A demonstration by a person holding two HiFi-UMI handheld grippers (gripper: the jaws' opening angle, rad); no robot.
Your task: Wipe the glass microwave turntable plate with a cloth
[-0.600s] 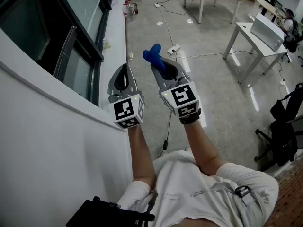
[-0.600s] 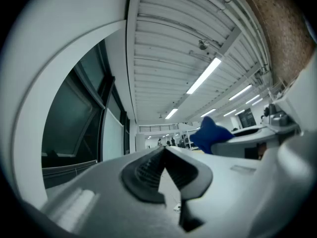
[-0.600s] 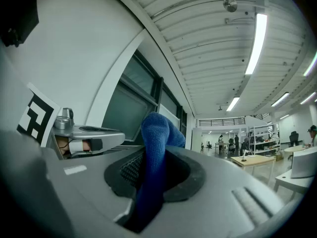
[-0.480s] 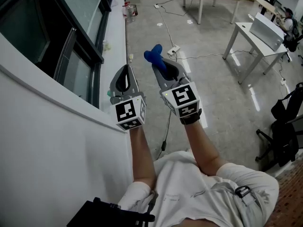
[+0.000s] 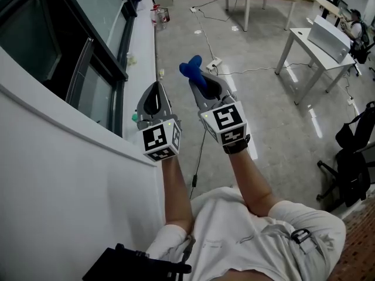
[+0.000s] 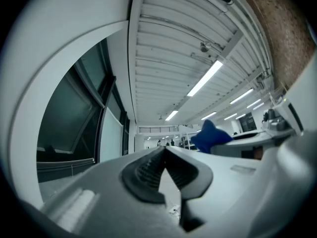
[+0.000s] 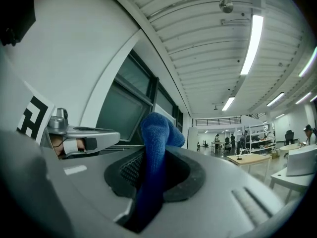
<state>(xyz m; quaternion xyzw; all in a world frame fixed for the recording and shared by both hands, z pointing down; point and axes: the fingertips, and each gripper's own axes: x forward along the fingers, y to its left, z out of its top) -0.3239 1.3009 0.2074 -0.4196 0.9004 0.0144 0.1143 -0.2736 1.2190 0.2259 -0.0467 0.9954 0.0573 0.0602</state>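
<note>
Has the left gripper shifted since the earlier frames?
Yes, only slightly: the left gripper has edged rightward, away from the dark window frame, toward the right gripper that clamps the blue cloth.

Grey left tool (image 5: pixel 156 86) and right tool (image 5: pixel 200 82), each with a white, black-marked cube (image 5: pixel 159 140); white short-sleeved shirt (image 5: pixel 234 236); black wrist strap (image 5: pixel 235 146).

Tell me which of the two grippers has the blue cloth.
The right gripper: the blue cloth is pinched between its jaws and sticks out past their tips. The left gripper has its jaws meeting at the tips with nothing between them.
</note>
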